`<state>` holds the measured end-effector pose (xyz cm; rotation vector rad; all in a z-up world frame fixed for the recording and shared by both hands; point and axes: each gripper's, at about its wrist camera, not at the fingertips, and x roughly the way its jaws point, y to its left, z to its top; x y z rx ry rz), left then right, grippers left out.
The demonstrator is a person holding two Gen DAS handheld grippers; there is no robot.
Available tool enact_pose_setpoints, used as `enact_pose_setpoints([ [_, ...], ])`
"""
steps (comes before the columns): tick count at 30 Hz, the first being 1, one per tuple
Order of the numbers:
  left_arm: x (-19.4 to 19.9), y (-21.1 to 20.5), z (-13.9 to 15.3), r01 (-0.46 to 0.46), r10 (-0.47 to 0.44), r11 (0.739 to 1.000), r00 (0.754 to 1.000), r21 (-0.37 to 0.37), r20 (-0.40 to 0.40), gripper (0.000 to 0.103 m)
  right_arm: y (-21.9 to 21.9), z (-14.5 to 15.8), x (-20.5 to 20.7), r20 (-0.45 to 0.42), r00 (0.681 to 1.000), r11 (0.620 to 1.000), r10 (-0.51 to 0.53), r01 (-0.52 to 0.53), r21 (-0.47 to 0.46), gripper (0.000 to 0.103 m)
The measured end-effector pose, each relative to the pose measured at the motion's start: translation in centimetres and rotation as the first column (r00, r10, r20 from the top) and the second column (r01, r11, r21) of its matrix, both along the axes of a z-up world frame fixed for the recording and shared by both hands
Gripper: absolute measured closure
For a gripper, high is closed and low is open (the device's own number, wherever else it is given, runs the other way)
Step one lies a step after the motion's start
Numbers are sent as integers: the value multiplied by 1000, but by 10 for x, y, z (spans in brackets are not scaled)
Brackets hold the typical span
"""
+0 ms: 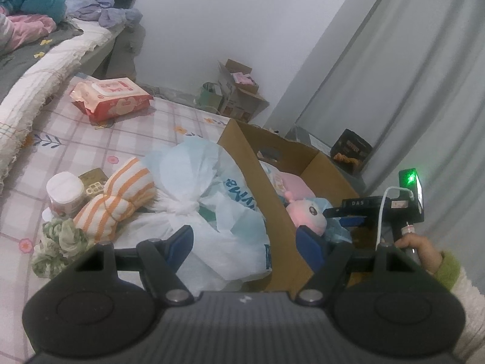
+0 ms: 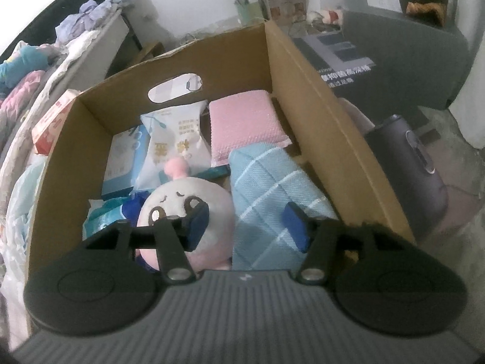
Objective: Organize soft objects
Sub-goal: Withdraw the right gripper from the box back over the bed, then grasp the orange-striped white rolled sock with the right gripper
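Over the cardboard box at the bed's edge, the right hand-held gripper hangs open above a blue checked cloth beside the plush toy (apparently just dropped); the left hand-held gripper, open and empty, must next fetch the striped towel.

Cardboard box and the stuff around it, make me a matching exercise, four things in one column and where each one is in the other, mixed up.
Things:
1. plush toy
2. striped orange cloth
3. red wipes pack
4. pink pad

Places:
A. on the checked mat, far side, near the bed
B. inside the cardboard box, at the near end beside the blue checked cloth
C. inside the box, at its far end
D. on the mat, between the white plastic bag and a white-lidded jar

Pairs: 1-B, 2-D, 3-A, 4-C
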<state>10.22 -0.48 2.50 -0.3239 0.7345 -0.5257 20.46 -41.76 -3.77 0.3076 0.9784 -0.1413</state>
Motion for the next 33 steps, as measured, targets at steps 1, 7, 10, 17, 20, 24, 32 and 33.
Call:
enact_pose_setpoints([
  [1,-1,1,0,-2,2,1000,1000,-1,1,27,-1,0,1,-10,1000,1000,-1,1,13,44],
  [7,-8,15,-1,-34,34,999,999,17,4,27,-7,5,-2,-18,1000,994,-17,19,108,29],
  [10,-13,26,-2,-55,55,998,998,35,5,25,-2,18,-9,22,1000,996,-20,18,89,22],
  [17,-24,54,-7,-125,125,987,992,99,14,24,11,65,-36,156,988,995,-13,-2,100,19],
  [20,-25,60,-9,-155,152,975,988,156,31,24,29,84,-43,207,978,988,34,-64,139,19],
  [24,-25,66,-13,-176,172,963,984,205,36,24,68,100,-42,248,959,961,139,-191,201,18],
  [32,-15,63,-17,-172,152,948,984,268,95,24,160,94,-15,232,911,821,340,-408,399,18],
  [33,-11,60,-17,-165,138,946,984,279,111,24,172,90,-11,220,907,801,359,-421,425,19],
])
